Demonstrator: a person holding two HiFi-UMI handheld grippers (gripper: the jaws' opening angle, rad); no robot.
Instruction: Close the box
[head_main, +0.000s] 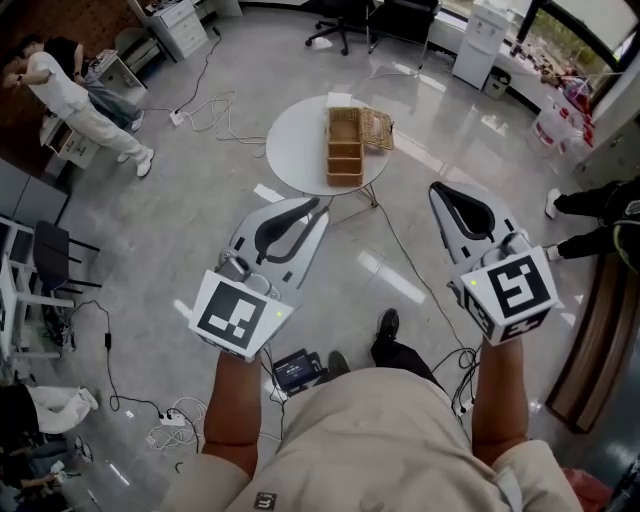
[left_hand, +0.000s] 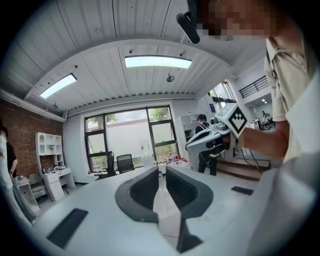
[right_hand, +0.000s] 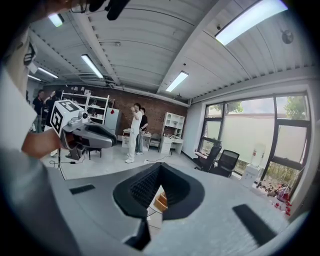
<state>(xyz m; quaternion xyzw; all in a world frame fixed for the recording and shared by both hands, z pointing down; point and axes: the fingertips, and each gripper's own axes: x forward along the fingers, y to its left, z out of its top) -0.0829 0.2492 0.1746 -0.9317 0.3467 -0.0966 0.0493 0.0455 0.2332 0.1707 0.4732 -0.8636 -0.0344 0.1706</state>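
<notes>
Approach step: we judge the box (head_main: 345, 147) untouched. It sits on the table (head_main: 295, 150), lid (head_main: 378, 128) open, well ahead of both fingertips. Left gripper (head_main: 319, 208) jaws stand a slit apart, empty. Right gripper (head_main: 437, 188) is clenched on nothing. Next we must reach the lid and swing it over

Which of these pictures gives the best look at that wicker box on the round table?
The head view: the wicker box sits whole on the round table, seen from above with its lid open. The right gripper view catches only a brown sliver of it; the left gripper view shows none.
</notes>
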